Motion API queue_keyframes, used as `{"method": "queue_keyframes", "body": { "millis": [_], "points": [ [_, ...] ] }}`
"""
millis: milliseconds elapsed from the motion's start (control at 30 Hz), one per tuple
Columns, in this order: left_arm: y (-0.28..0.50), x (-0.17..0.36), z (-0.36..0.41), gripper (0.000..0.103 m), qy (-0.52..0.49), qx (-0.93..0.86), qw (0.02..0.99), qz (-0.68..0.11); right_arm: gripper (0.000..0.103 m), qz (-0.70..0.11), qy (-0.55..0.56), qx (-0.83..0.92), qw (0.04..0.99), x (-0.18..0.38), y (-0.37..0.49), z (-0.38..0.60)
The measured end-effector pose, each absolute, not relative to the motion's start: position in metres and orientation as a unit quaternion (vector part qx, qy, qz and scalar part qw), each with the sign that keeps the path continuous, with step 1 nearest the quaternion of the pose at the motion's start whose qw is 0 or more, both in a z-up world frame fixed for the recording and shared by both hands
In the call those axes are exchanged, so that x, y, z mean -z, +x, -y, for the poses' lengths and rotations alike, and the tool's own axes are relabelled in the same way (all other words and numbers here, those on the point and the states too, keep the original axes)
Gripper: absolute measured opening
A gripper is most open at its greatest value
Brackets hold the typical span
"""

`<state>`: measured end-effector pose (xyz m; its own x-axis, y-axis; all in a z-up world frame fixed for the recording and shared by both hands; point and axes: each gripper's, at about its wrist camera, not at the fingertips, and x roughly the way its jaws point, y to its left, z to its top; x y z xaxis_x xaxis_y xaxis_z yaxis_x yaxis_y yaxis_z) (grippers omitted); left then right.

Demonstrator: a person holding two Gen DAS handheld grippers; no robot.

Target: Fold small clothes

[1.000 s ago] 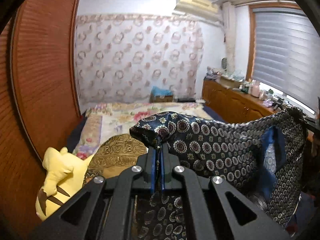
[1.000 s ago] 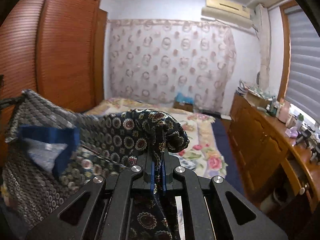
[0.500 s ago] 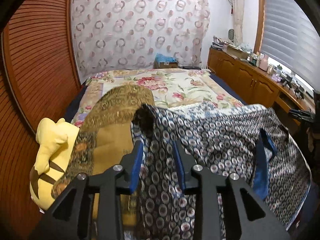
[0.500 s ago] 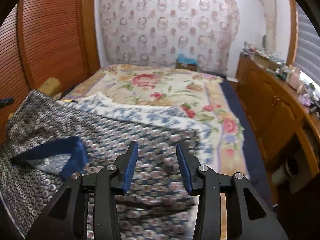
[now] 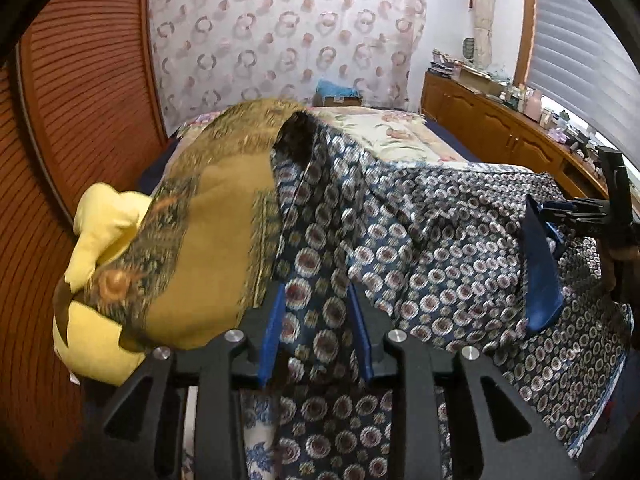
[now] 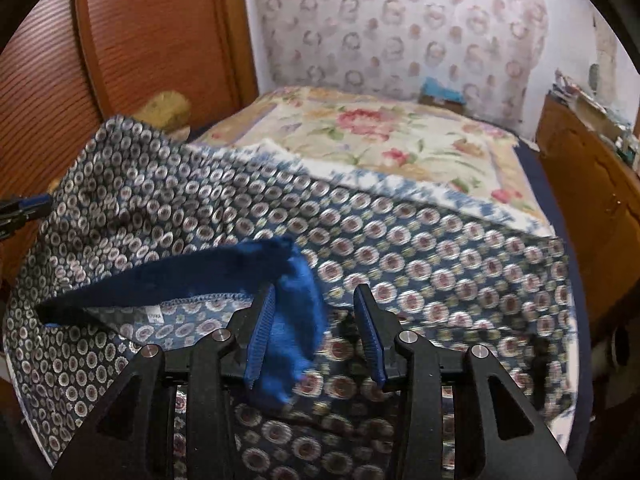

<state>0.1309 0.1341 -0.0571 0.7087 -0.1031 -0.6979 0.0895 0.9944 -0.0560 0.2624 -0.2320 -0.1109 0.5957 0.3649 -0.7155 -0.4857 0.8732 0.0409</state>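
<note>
A dark blue garment with a circle pattern (image 5: pixel 420 240) lies spread on the bed, also in the right wrist view (image 6: pixel 400 240). Its plain blue collar (image 6: pixel 224 268) shows near the middle. My left gripper (image 5: pixel 316 320) is open, its jaws either side of the garment's left edge without clamping it. My right gripper (image 6: pixel 316 320) is open, with the collar's end lying between its jaws. The right gripper also shows at the far right of the left wrist view (image 5: pixel 580 212).
A mustard-gold patterned cloth (image 5: pixel 208 220) lies left of the garment over a yellow plush toy (image 5: pixel 96 240). The floral bedspread (image 6: pixel 380 140) stretches behind. A wooden wardrobe (image 5: pixel 80 100) stands left, a wooden sideboard (image 5: pixel 500 132) right.
Both grippers were shut on the raised garment one second ago. They opened, the garment dropped flat on the bed, and both grippers have come lower and closer to it.
</note>
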Motion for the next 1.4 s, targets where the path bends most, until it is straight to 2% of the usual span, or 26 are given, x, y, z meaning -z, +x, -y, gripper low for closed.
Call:
{"method": "queue_keyframes", "body": {
  "millis": [267,300,367,467,600,800,1067,1200,1333,1400],
  "points": [
    [0.128,0.065,-0.135,0.030,-0.010,0.046,0.928,-0.369,0.041,-0.396,-0.089,-0.242,0.881,0.120,0.265,0.215],
    [0.127,0.064,-0.135,0.030,-0.007,0.047,0.929,-0.366,0.038,-0.398,-0.096,-0.238,0.881,0.122,0.264,0.214],
    [0.125,0.065,-0.134,0.030,-0.006,0.047,0.930,-0.364,0.010,-0.398,-0.107,-0.238,0.880,0.125,0.263,0.212],
    [0.124,0.067,-0.136,0.030,-0.012,0.048,0.930,-0.365,0.002,-0.377,-0.117,-0.250,0.884,0.124,0.251,0.213],
    [0.122,0.068,-0.138,0.029,-0.015,0.048,0.930,-0.363,0.001,-0.342,-0.093,-0.265,0.896,0.111,0.227,0.226],
    [0.121,0.069,-0.142,0.030,-0.024,0.047,0.931,-0.362,0.001,-0.313,-0.060,-0.275,0.907,0.097,0.178,0.250],
    [0.113,0.062,-0.143,0.030,-0.028,0.043,0.936,-0.349,0.002,-0.332,-0.054,-0.269,0.903,0.109,0.134,0.271],
    [0.110,0.058,-0.144,0.030,-0.027,0.038,0.938,-0.343,0.013,-0.328,-0.054,-0.258,0.907,0.106,0.119,0.282],
    [0.113,0.058,-0.144,0.030,-0.023,0.039,0.937,-0.347,0.035,-0.322,-0.054,-0.233,0.916,0.102,0.114,0.298],
    [0.115,0.058,-0.143,0.030,-0.016,0.035,0.936,-0.349,0.039,-0.320,-0.049,-0.213,0.922,0.100,0.117,0.310]
  ]
}}
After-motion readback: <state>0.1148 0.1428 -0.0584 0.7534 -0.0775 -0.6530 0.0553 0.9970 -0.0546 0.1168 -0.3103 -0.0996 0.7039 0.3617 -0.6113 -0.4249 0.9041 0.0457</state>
